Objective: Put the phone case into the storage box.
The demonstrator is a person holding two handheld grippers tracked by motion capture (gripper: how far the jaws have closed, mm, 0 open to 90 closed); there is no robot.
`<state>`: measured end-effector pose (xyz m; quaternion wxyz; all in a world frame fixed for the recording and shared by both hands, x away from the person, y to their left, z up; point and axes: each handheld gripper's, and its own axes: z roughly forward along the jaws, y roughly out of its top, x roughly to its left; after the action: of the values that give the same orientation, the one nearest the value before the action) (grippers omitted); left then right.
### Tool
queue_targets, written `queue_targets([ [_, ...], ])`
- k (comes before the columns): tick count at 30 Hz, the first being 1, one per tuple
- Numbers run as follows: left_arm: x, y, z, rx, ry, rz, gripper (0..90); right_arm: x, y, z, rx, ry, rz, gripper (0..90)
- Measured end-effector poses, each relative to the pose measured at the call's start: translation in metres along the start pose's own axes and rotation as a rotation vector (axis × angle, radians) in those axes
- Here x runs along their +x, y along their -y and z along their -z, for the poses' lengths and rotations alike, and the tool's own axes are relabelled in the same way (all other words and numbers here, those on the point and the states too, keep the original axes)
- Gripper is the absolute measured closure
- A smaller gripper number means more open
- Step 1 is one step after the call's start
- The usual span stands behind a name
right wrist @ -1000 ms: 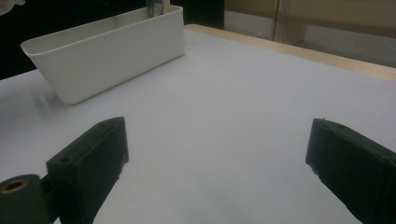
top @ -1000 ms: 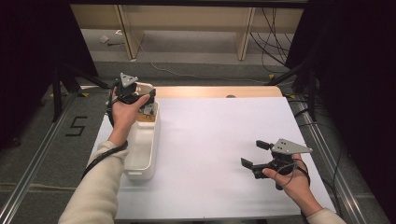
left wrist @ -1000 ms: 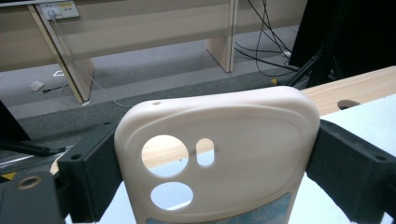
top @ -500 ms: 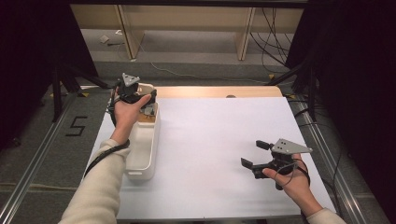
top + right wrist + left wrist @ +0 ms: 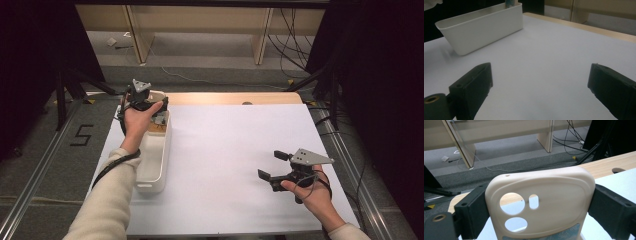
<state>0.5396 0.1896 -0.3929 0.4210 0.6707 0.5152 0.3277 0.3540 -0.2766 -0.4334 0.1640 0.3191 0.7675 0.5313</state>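
Beige phone case (image 5: 541, 202) clamped edge-to-edge in left tongs (image 5: 150, 111) has barely shifted above the white bin's (image 5: 152, 172) far end, right tongs (image 5: 277, 170) idle, wide open, empty over the desk (image 5: 225, 150); mid-transfer, likely.

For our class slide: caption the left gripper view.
Left gripper clamps a beige phone case by its edges, camera cut-outs facing the lens.

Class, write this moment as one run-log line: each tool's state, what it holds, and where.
left tool: shut on phone case, at far end of white bin | right tool: open, nothing held, over white table
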Motion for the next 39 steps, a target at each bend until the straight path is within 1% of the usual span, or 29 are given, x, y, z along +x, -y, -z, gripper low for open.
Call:
queue_targets([
  [9,0.000,0.003,-0.005,0.019,-0.015,0.018,9.4,0.000,0.000,0.000,-0.001,-0.001,0.002,7.0],
  [14,0.000,0.005,-0.008,0.037,-0.017,0.016,9.2,0.000,0.000,0.000,0.000,0.001,0.000,7.0],
  [24,-0.001,0.004,-0.012,0.043,-0.033,0.024,8.5,-0.001,0.000,0.000,0.000,0.002,0.000,7.0],
  [32,-0.001,0.003,-0.015,0.056,-0.042,0.018,7.5,-0.001,0.000,0.000,0.000,0.002,-0.001,7.0],
  [39,-0.001,0.006,-0.020,0.066,-0.049,0.023,3.2,-0.001,0.000,0.000,0.001,0.002,-0.001,7.0],
])
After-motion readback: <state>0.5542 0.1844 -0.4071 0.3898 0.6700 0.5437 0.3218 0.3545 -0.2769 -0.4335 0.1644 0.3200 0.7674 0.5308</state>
